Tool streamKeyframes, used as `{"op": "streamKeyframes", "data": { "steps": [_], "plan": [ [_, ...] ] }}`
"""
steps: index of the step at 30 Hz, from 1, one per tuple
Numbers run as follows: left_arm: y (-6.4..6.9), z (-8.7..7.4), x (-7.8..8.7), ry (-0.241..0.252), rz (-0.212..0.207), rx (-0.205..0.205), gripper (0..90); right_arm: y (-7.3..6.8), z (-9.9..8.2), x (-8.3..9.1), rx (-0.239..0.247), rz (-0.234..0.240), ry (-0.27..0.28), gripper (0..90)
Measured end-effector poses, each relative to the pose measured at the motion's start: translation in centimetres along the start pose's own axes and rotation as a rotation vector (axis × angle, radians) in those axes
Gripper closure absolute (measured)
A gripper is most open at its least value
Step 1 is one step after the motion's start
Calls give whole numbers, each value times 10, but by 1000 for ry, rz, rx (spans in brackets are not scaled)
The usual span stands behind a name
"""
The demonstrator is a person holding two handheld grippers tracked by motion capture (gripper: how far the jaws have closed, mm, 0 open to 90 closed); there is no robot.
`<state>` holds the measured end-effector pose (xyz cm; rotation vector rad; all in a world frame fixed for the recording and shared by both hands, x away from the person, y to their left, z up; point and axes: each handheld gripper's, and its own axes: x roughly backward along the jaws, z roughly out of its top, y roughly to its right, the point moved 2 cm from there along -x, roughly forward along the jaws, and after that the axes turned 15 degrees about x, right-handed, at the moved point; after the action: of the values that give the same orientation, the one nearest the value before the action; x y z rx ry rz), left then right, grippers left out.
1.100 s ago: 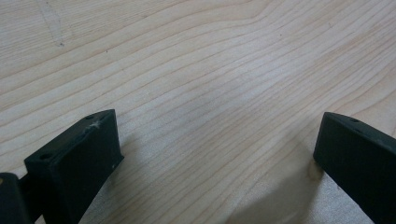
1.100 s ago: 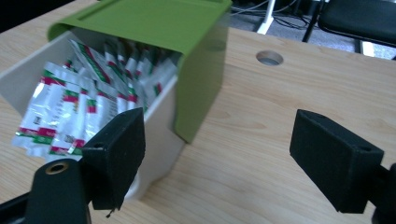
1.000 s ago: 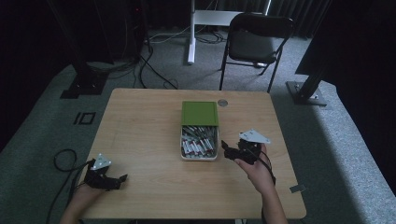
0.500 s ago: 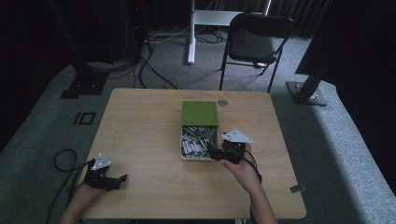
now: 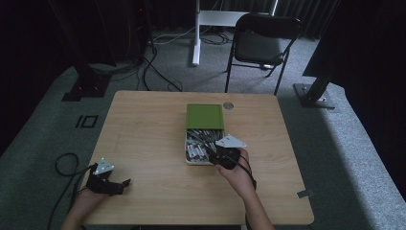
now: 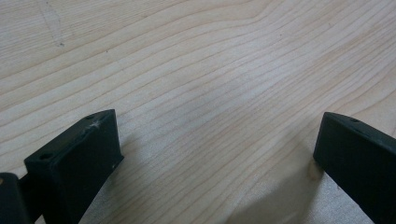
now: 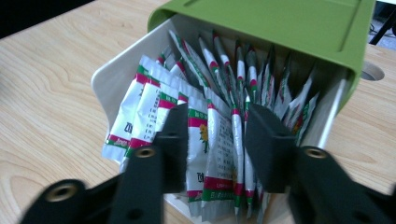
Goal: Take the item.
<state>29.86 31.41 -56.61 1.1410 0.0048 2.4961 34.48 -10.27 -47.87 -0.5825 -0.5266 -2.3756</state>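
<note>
A white box (image 5: 187, 152) with a green sliding lid (image 5: 205, 116) pushed halfway back lies mid-table, packed with red, green and white sachets (image 5: 197, 145). My right gripper (image 5: 213, 156) reaches into the box's near end. In the right gripper view the gripper (image 7: 215, 140) is open, its jaws straddling two or three upright sachets (image 7: 219, 135) without squeezing them; the lid (image 7: 280, 23) covers the far half. My left gripper (image 5: 125, 184) rests at the table's front left, and in the left gripper view it (image 6: 217, 149) stands open over bare wood.
The wooden table (image 5: 143, 134) has a round cable hole (image 5: 228, 105) just behind the box. A black folding chair (image 5: 261, 40) stands beyond the far edge. The left gripper's cable (image 5: 64, 165) loops off the table's left side.
My right gripper has moved left from beside the box to its near end, with its jaws now among the sachets. The left gripper has stayed put.
</note>
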Motion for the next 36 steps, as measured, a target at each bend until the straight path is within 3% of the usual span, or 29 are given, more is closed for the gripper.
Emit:
{"op": "streamKeyframes", "data": {
  "steps": [7, 20, 26, 29, 36],
  "plan": [
    [0, 0, 0, -2, 0, -2, 14, -5, -7, -12, 8, 10, -44, 749],
    [0, 0, 0, -2, 1, -2, 14, -12, -15, -28, -1, -56, -88, 797],
    [0, 0, 0, -1, 1, -2, 14, -15, -13, -32, 31, -84, -120, 792],
    [0, 0, 0, -2, 1, -2, 14, -15, -13, -33, 41, -98, -137, 865],
    [0, 0, 0, -2, 1, -2, 14, -9, -9, -25, -1, -93, -124, 892]
  ]
}}
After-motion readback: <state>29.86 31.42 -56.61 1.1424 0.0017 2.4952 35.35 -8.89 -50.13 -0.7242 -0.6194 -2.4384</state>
